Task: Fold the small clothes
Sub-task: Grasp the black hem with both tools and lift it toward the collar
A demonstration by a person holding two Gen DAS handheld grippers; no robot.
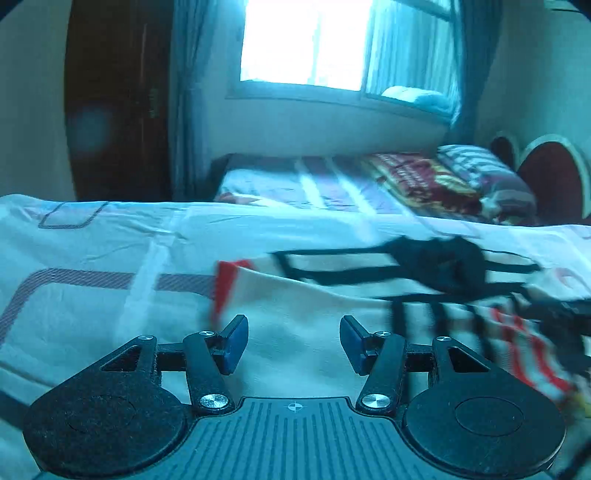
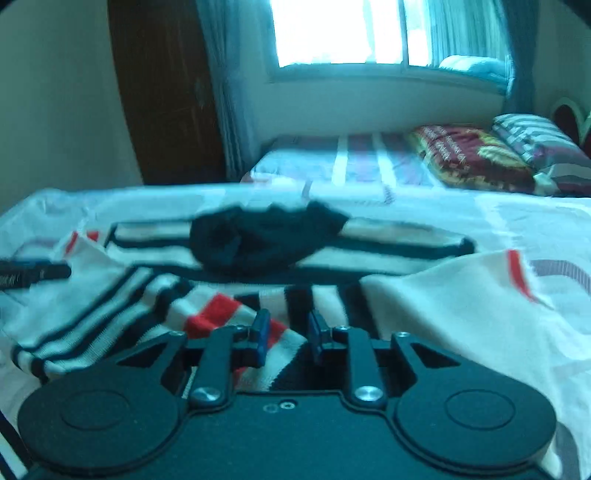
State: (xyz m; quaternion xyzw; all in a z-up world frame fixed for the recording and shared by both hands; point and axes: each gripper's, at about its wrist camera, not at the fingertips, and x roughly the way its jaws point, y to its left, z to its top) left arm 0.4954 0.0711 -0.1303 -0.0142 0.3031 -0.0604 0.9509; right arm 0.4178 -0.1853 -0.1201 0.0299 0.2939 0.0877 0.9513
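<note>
A small cream sweater with black and red stripes [image 1: 317, 295] lies on the white bed sheet [image 1: 92, 243], its black collar [image 1: 443, 262] bunched at the far side. My left gripper [image 1: 293, 343] is open and empty, low over the sweater's plain cream part. In the right wrist view the sweater [image 2: 229, 295] spreads across the sheet with the black collar [image 2: 266, 240] in the middle. My right gripper [image 2: 286, 336] has its jaws close together around a fold of striped fabric. The left gripper's finger [image 2: 33, 273] shows at the left edge.
A second bed [image 2: 369, 162] with a red quilt [image 2: 469, 155] and striped pillow [image 2: 543, 144] stands behind. A dark wooden door [image 2: 166, 92], curtains and a bright window [image 2: 332, 29] line the far wall.
</note>
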